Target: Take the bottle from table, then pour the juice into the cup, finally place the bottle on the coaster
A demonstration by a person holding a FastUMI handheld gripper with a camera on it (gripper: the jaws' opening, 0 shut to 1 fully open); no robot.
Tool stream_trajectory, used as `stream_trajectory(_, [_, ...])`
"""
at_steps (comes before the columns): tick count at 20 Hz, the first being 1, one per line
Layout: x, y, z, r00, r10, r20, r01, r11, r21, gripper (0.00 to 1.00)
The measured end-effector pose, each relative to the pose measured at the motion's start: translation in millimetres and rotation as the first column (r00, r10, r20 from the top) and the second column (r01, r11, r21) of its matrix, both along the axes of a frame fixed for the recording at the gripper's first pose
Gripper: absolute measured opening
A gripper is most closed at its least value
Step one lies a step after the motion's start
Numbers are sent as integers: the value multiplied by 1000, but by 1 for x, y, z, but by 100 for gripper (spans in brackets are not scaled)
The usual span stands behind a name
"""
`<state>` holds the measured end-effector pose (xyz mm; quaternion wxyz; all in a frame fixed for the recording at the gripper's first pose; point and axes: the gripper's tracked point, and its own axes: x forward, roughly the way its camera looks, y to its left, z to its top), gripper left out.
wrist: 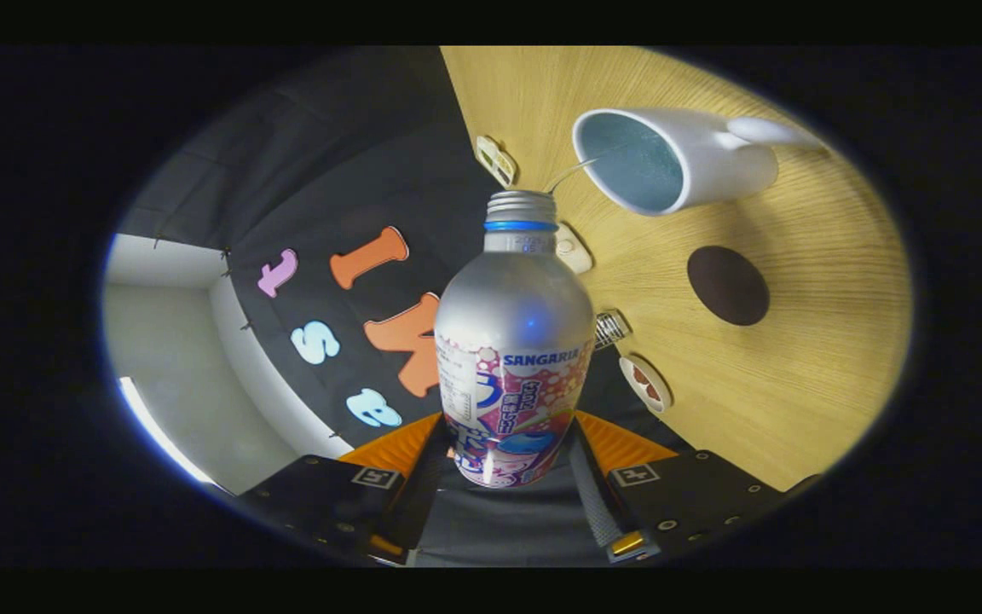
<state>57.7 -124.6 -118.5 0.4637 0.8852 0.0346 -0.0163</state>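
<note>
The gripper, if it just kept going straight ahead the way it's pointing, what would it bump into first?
Nothing new: the gripper is shut on the bottle, which fills the space ahead of its fingers. Beyond the bottle's neck lie the black cloth wall and the table's edge, though depth is unclear.

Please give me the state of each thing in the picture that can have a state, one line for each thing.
Bottle: held between the fingers, tipped toward the cup, cap off.
Claw: shut on the bottle.
Cup: on the table, its opening faces the bottle mouth; contents cannot be told.
Coaster: bare, flat on the table, near the cup.
</note>
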Motion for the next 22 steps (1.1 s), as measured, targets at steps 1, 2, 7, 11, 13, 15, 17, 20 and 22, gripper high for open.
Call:
stream_trajectory(1, [1, 1, 2, 1000, -2, 2, 2, 1000, 5, 75])
stream_trajectory(2, [1, 2, 3, 1000, 0, 2, 0, 1000, 9, 75])
stream_trajectory(7, [4, 5, 3, 1000, -3, 5, 2, 999, 35, 75])
stream_trajectory(11, [2, -2, -9, 1000, -16, -13, 17, 998, 58, 75])
stream_trajectory(13, [1, -5, -14, 999, -28, -18, 29, 997, 71, 74])
stream_trajectory(15, [2, -6, -21, 999, -34, -22, 36, 996, 80, 74])
stream_trajectory(17, [1, -10, -21, 999, -48, -14, 49, 993, 105, 74])
stream_trajectory(20, [3, -5, -25, 999, -45, -18, 46, 993, 109, 74])
stream_trajectory(22, [3, -4, -25, 999, -45, -11, 46, 993, 110, 75])
